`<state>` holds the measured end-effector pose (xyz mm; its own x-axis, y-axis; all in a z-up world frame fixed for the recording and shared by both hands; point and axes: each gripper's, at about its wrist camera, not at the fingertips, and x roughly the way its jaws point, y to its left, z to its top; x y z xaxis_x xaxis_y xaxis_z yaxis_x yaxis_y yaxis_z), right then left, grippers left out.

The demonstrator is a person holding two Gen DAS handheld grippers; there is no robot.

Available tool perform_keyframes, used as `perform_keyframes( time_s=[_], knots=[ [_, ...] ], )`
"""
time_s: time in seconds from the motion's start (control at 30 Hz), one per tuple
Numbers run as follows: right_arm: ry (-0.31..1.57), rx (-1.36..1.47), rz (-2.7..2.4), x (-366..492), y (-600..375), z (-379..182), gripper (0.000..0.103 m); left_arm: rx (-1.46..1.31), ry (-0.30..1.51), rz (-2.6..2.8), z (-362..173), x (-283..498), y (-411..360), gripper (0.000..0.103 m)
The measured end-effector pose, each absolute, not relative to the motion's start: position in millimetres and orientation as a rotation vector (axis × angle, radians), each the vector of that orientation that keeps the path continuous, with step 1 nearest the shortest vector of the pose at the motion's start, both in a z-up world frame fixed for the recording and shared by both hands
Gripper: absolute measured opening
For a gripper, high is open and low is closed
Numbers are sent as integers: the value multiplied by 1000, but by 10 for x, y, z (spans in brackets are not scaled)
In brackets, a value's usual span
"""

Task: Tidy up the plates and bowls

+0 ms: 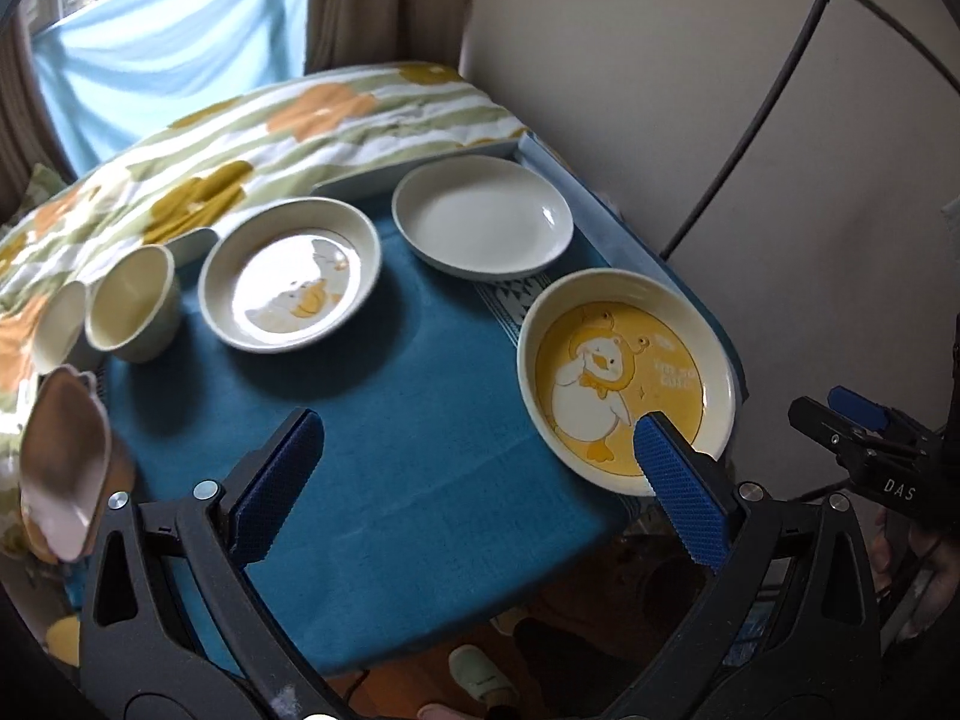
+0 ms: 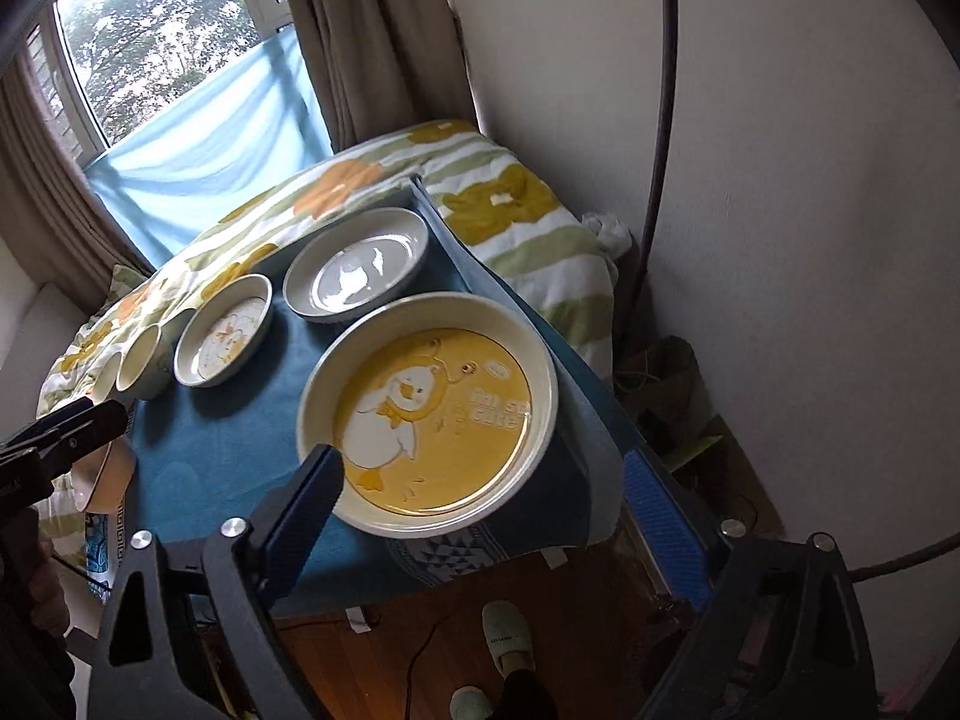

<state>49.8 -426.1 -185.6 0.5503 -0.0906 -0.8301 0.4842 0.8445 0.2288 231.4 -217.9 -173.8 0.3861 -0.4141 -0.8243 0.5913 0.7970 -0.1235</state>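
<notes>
Both open grippers [image 1: 474, 462] [image 2: 486, 504] above duck plate [image 2: 429, 420].

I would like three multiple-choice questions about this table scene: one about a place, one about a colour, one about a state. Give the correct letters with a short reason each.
1. Where on the table is the yellow duck plate?
A. at the near right corner
B. beside the cups
C. on top of the plain white plate

2. What colour is the tablecloth?
A. red
B. blue
C. white

3. How do the jaws of the right gripper stand?
A. shut on a cup
C. shut on the plate rim
B. open, holding nothing

Answers:
1 A: it lies at the near right corner, apart from the plain white plate and the cups.
2 B: the cloth under all the dishes is blue.
3 B: the fingers are spread wide to either side of the plate and nothing is gripped.
</notes>
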Motion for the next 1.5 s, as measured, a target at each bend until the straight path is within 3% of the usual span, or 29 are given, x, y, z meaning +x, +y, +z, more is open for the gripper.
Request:
perform_keyframes(
  time_s=[0.1,0.2,0.37,0.57,0.73,0.93,1.5],
  knots=[
    [978,597,-321,578,-4557,-2185,70,243,1049,-676,-2075,2493,-2481,101],
    [1018,670,-291,666,-4725,-2444,57,248,1127,-709,-2357,2644,-2665,92],
    [1041,737,-236,796,-4835,-2671,33,276,1219,-744,-2693,2815,-2858,65],
    [1032,740,-218,889,-4853,-2734,25,289,1278,-781,-2923,2941,-2958,32],
    [1025,753,-204,943,-4909,-2786,15,262,1304,-819,-3017,2972,-2986,22],
    [1027,723,-194,1028,-4888,-2791,11,255,1305,-842,-3065,2965,-3022,15],
    [1030,573,-117,1157,-4811,-2637,11,261,1181,-737,-2704,2744,-3018,15]
  ],
)
